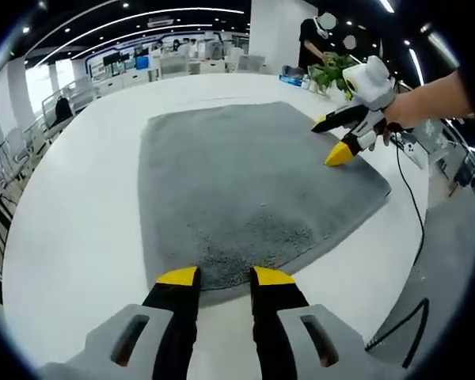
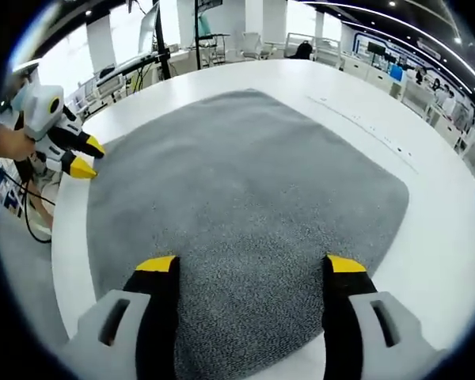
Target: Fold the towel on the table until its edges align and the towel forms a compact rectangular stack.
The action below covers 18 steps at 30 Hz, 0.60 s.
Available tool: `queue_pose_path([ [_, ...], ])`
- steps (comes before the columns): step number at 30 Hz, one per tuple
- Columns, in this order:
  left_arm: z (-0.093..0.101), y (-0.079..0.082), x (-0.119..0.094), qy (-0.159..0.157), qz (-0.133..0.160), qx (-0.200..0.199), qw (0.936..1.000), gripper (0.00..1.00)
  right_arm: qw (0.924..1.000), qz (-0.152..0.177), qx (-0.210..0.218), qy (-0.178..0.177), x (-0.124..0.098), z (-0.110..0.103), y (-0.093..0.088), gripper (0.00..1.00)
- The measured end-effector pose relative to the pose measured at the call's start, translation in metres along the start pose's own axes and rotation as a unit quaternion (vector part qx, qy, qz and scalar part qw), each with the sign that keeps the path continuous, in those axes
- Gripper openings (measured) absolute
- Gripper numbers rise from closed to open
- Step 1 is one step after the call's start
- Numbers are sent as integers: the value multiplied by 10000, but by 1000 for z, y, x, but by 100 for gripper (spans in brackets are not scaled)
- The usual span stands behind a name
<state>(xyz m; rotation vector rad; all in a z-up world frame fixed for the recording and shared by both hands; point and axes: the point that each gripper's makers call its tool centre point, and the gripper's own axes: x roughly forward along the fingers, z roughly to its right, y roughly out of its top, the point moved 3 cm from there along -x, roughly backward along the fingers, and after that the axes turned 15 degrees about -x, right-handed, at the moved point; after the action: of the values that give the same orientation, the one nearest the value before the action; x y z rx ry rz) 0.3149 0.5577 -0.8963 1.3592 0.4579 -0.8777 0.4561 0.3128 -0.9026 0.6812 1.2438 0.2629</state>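
White table, open office behind: your left gripper, jaws narrowly parted, nears the limp, light grey towel; right gripper gapes wide over it. Pinch corners.

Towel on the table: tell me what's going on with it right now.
A person is working on a grey towel lying flat and unfolded on a white table, a gripper in each hand. The left gripper sits at the towel's near edge, fingers slightly apart. The right gripper is wide open over the towel on the opposite side. Neither is holding the towel, and no fold has been made yet.
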Motion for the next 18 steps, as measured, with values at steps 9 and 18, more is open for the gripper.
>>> queue_pose_path([
  [9, 1, 1, -1, 49, -118, -18, 9999, 26, 9991, -356, -62, 208, 0, 0, 2, 74],
  [18, 8, 17, -10, 126, 178, -189, 9996, 30, 9986, -55, 370, 369, -10, 7, 22, 69],
])
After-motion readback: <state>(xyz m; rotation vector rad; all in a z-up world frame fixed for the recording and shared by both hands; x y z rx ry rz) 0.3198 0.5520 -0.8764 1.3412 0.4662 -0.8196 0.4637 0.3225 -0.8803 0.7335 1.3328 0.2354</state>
